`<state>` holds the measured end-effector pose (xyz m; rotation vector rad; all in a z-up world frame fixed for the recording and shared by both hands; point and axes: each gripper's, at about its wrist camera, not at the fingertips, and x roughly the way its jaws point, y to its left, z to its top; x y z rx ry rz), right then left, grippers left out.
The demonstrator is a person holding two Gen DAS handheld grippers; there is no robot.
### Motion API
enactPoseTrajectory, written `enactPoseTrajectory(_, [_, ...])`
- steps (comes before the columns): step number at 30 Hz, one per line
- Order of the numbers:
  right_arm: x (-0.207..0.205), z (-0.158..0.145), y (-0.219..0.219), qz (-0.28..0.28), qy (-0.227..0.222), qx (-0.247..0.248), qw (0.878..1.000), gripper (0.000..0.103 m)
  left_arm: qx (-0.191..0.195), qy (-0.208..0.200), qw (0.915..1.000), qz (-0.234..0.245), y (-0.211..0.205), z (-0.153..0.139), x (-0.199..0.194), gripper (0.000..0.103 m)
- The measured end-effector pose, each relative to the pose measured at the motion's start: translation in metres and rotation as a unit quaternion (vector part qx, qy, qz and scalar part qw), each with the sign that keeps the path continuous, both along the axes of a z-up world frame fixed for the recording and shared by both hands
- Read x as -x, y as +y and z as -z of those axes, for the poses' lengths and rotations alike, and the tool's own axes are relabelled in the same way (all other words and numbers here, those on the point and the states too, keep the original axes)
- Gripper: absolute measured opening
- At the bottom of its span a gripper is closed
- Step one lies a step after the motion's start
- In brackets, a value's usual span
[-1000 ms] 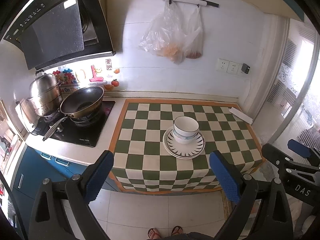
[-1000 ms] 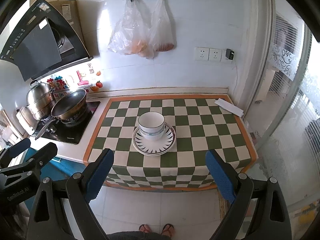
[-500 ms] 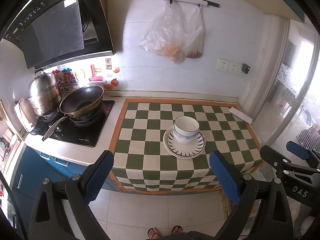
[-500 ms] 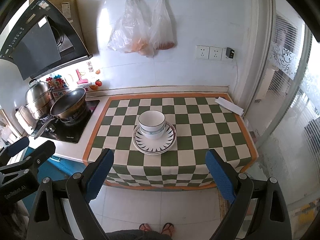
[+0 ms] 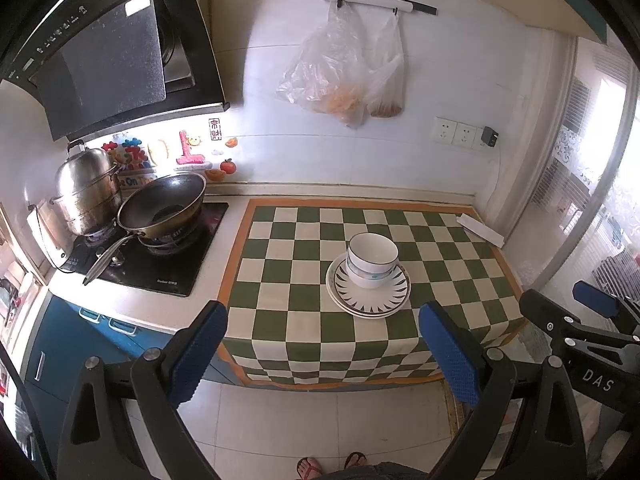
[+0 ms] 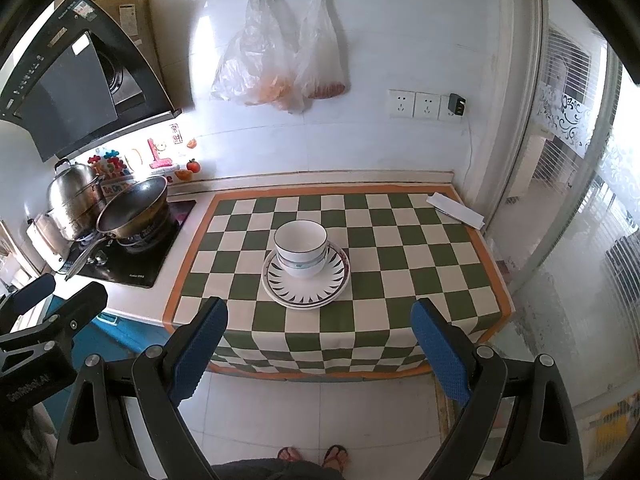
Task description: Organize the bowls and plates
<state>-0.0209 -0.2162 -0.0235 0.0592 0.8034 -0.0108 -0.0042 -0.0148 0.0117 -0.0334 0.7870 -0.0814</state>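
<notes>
White bowls (image 5: pixel 373 260) (image 6: pixel 301 248) are nested and stand on stacked patterned plates (image 5: pixel 386 300) (image 6: pixel 320 290) in the middle of the green-and-white checked cloth (image 5: pixel 280 280) (image 6: pixel 400 264). My left gripper (image 5: pixel 324 356) hangs open over the floor, well in front of the counter's edge, with nothing between its blue pads. My right gripper (image 6: pixel 318 354) is likewise open and empty, held back from the counter. Each gripper shows at the edge of the other's view.
A wok (image 5: pixel 162 206) and a steel steamer pot (image 5: pixel 88 190) sit on the hob at left under a range hood (image 5: pixel 112 52). Plastic bags (image 5: pixel 344 76) hang on the wall. A folded white paper (image 5: pixel 480 230) lies at the cloth's far right corner. A person's sandalled feet (image 6: pixel 312 454) stand below.
Both grippers have drifted slightly back and apart from each other; the dishes have not moved and both grippers stay open.
</notes>
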Motion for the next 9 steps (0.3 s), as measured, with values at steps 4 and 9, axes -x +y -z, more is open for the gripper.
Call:
enactPoseTrajectory(4, [0.0004, -0.0004, 0.001, 0.0, -0.001, 0.001, 1.0, 0.095, 0.0, 0.001, 1.0, 0.002, -0.0001, 0.0001, -0.0021, 0.098])
enactPoseTrajectory(9, [-0.0011, -0.0008, 0.0006, 0.001, -0.001, 0.0, 1.0, 0.095, 0.001, 0.0, 1.0, 0.003, 0.0006, -0.0001, -0.0045, 0.098])
